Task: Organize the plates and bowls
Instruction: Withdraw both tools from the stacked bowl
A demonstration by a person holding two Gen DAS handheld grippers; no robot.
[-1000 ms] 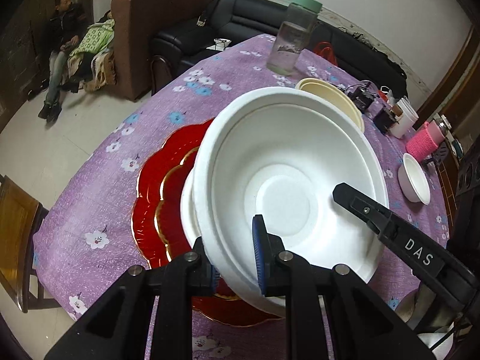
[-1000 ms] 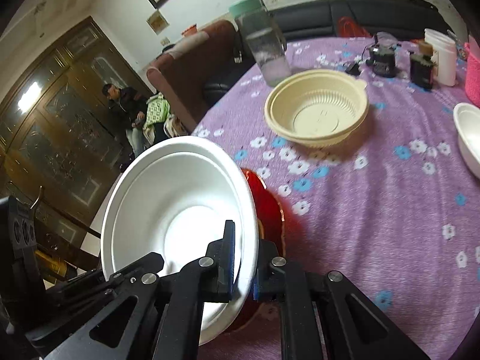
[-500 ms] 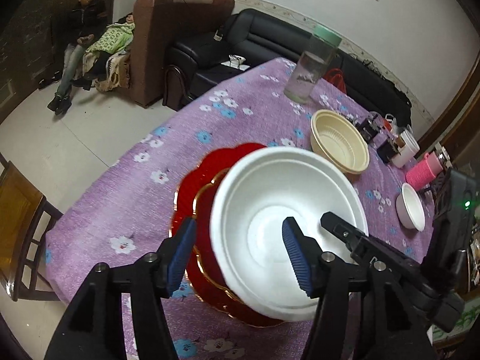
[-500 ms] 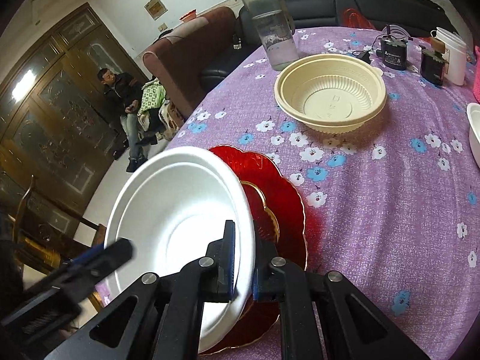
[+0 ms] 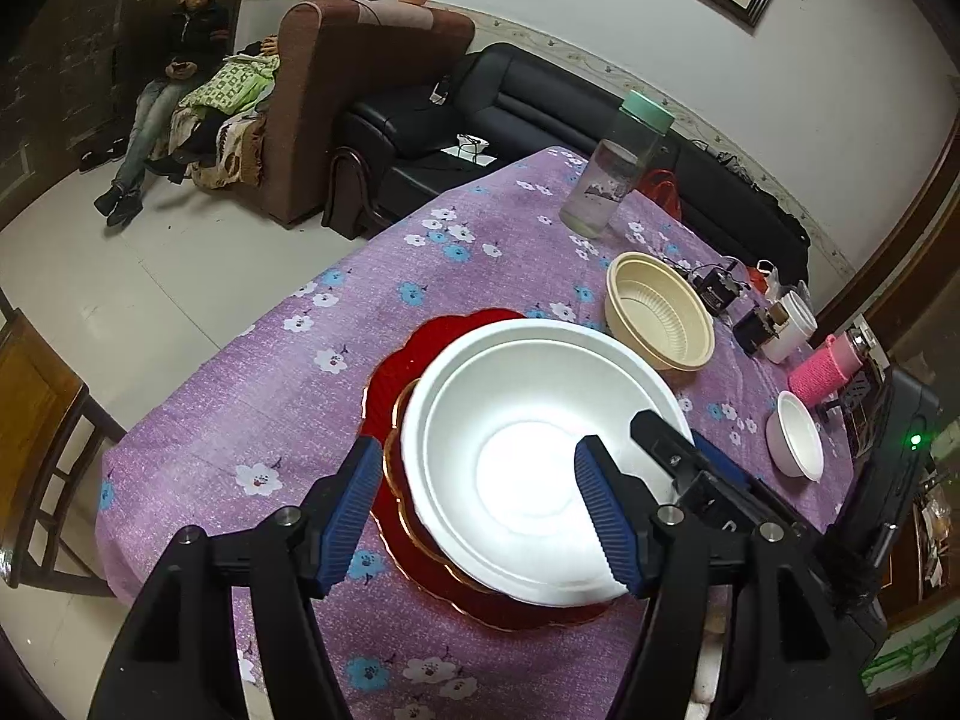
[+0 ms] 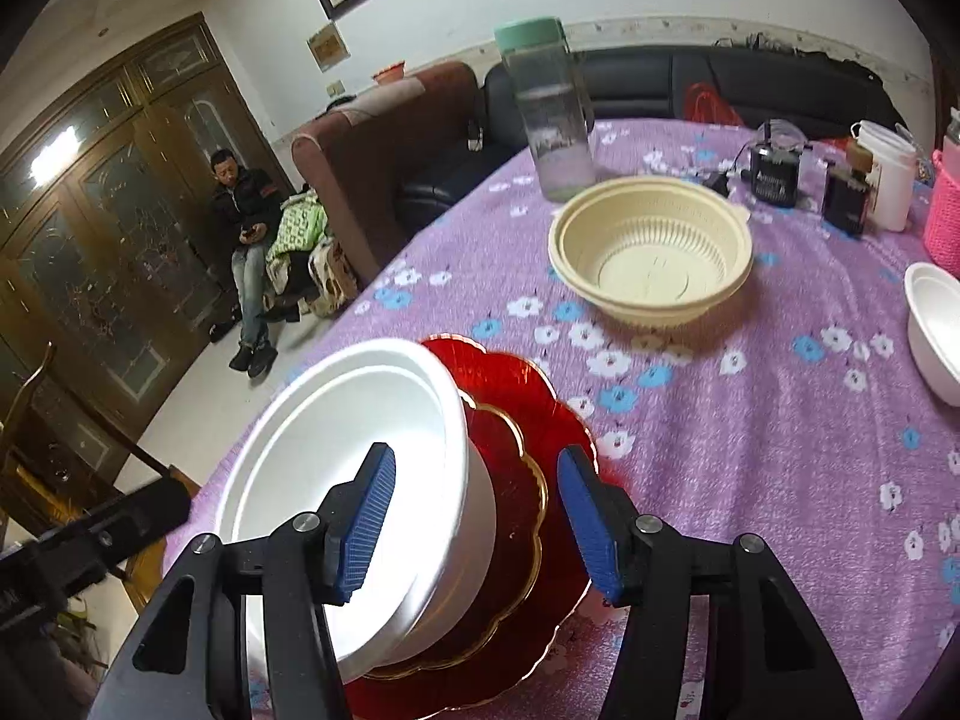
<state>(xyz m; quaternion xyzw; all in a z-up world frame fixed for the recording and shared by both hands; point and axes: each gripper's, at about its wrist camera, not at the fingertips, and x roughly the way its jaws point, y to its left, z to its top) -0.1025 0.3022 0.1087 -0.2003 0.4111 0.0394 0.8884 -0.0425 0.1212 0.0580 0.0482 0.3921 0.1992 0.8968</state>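
Big white bowl (image 5: pixel 528 468) sits upright on the scalloped red plate (image 5: pixel 396 354); cream bowl (image 5: pixel 660 315) and small white bowl (image 5: pixel 795 441) stand apart.

Left wrist view: big bowl (image 5: pixel 540 462) sits on scalloped plate (image 5: pixel 408 372), near table (image 5: pixel 288 396) edge. Ribbed bowl (image 5: pixel 660 315) at 1 o'clock from it, apart; bottle (image 5: pixel 612 180) further out at 12–1. Small bowl (image 5: pixel 795 441) at 3 — cup (image 5: pixel 792 327) w/ gadgets behind, 2 o'clock.
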